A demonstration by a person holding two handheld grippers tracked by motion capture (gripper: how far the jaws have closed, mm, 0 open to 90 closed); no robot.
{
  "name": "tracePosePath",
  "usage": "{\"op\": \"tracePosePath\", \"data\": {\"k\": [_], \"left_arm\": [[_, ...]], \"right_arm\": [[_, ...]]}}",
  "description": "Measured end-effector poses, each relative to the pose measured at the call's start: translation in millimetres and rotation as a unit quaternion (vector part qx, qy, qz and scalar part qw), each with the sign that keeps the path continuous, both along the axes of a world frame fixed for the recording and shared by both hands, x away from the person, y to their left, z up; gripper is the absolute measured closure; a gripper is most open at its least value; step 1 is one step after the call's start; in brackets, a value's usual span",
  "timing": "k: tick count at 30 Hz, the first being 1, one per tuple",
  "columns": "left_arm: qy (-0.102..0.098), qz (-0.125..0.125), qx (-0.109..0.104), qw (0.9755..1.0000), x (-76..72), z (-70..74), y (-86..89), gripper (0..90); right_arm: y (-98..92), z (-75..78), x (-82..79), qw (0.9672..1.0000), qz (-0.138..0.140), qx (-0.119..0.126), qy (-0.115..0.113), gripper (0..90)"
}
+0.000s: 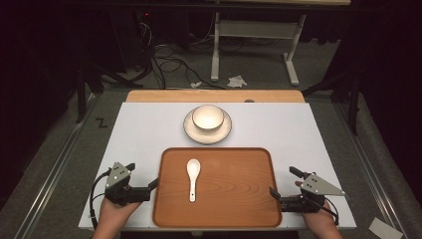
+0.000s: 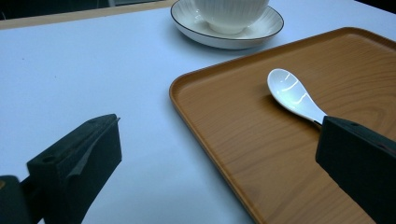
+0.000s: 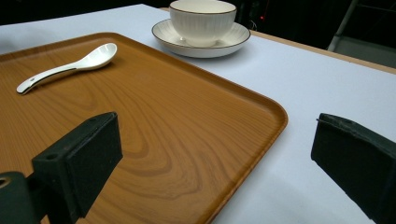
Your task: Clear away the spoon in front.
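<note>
Claws wide; spoon on tray

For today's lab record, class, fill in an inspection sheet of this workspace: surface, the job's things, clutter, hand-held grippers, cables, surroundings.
Surface: white table top, wooden strip along its far edge.
Job's things: white spoon lying on the wooden tray, left of its middle; bowl standing on a saucer beyond the tray.
Clutter: nothing seen on the table.
Grippers: left hand-held gripper open at the tray's left edge, nothing held; right hand-held gripper open at the tray's right edge, nothing held.
Cables: one trails from each gripper; loose cables on the floor behind.
Surroundings: dark room, white stand, crumpled paper on the floor.
</note>
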State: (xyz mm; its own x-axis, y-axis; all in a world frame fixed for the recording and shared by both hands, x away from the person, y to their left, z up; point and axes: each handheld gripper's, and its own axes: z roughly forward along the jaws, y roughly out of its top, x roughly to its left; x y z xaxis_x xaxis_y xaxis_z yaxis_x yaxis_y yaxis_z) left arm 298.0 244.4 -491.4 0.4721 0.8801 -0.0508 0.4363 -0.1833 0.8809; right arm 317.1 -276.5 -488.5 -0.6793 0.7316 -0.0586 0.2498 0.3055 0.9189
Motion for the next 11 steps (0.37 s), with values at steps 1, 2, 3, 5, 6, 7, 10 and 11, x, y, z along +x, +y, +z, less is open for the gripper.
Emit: {"op": "tracePosePath", "data": {"k": [1, 2, 3, 5, 6, 7, 10, 11], "left_arm": [[0.001, 0.0, -0.001, 1.0, 0.9, 0.8, 2.5, 1.2], [0.003, 0.0, -0.006, 1.0, 1.8, 1.7, 4.8, 1.2], [0.001, -0.003, -0.015, 0.9999, 1.7, 2.6, 7.4, 1.4], [-0.002, -0.004, -0.02, 0.9998, 1.1, 3.1, 9.4, 2.0], [-0.003, -0.003, -0.018, 0.9998, 1.0, 2.8, 9.4, 2.1], [-0.003, -0.002, -0.017, 0.9998, 1.1, 2.4, 9.1, 2.4], [0.002, -0.003, -0.02, 0.9998, 2.2, 1.4, 9.1, 3.7], [0.004, -0.005, -0.021, 0.9998, 2.7, 0.9, 9.0, 4.3]], "right_arm": [[0.0, 0.0, 0.0, 1.0, 0.0, 0.0, 0.0, 3.0], [-0.1, -0.1, 0.1, 1.0, -0.001, 0.0, 0.0, 3.0], [-0.1, -0.1, 0.0, 1.0, -0.001, 0.0, 0.0, 2.9], [0.1, 0.3, -0.5, 1.0, -0.002, 0.001, 0.0, 2.9], [0.5, 0.7, -1.0, 1.0, -0.001, 0.003, -0.003, 3.0], [0.8, 1.0, -1.2, 1.0, 0.001, 0.002, -0.004, 2.9], [2.6, 1.0, -1.5, 1.0, 0.001, 0.002, -0.004, 2.9], [2.9, 0.9, -1.2, 1.0, 0.003, 0.001, -0.005, 3.0]]}}
